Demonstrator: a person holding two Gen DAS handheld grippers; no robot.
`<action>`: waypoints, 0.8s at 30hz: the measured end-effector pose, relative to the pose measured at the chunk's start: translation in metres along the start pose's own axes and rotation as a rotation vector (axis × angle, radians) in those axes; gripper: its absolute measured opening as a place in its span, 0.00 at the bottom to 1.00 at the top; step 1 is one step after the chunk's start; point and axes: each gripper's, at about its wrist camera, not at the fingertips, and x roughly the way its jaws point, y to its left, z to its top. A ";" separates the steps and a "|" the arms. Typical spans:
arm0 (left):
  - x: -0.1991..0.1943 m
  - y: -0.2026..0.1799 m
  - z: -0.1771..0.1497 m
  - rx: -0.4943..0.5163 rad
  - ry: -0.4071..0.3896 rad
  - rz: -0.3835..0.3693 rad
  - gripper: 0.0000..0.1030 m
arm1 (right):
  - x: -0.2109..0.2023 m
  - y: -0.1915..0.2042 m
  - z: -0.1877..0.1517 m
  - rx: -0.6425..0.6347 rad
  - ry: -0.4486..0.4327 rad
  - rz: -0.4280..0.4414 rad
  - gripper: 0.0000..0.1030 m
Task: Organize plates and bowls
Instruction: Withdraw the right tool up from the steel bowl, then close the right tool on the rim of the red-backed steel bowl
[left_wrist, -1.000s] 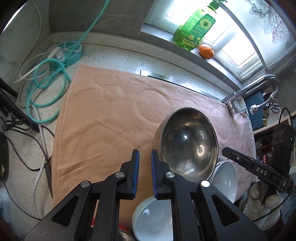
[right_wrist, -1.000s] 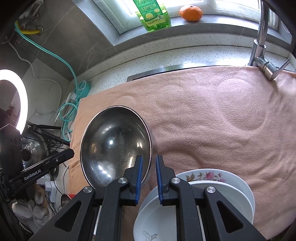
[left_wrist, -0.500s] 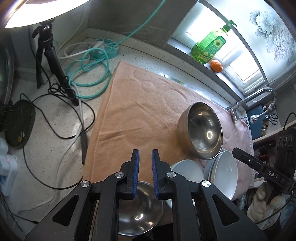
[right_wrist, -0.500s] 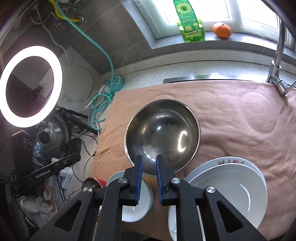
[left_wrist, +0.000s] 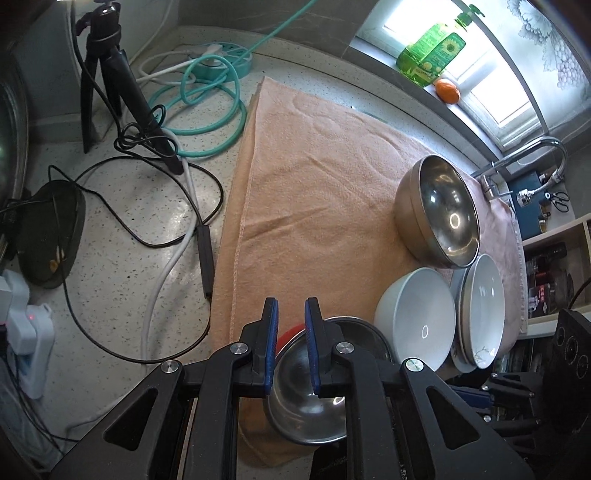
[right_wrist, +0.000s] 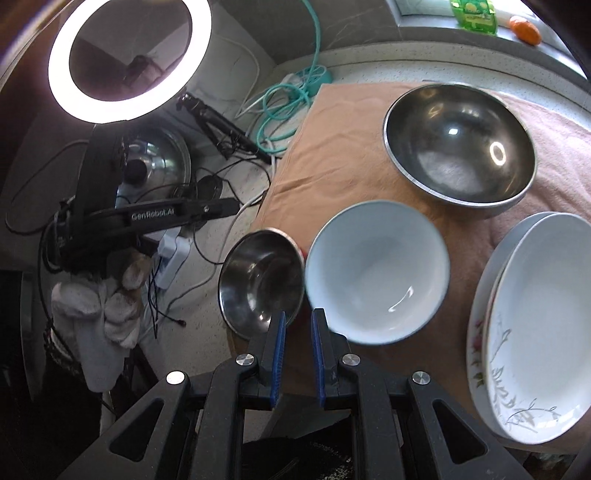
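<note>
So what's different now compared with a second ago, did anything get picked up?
Nothing was picked up. Both tools pulled back from the large steel bowl toward the towel's near corner, so the small steel bowl and white bowl came into view. The left tool and right tool remain nearly shut and empty. The bowls and stacked plates haven't moved.

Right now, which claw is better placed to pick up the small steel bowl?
Left, probably. The left claw hangs right above the small steel bowl, its fingers astride the bowl's rim. The right claw sits nearer the white bowl. Both are nearly shut, holding nothing.
</note>
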 end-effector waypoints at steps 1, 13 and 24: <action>0.000 0.000 -0.001 0.014 0.006 0.007 0.12 | 0.006 0.002 -0.003 0.007 0.017 0.011 0.13; 0.004 0.008 -0.011 0.047 0.052 0.014 0.12 | 0.050 0.009 -0.013 0.030 0.112 0.024 0.13; 0.007 0.014 -0.015 0.020 0.082 -0.023 0.13 | 0.062 0.008 -0.007 0.031 0.136 0.007 0.13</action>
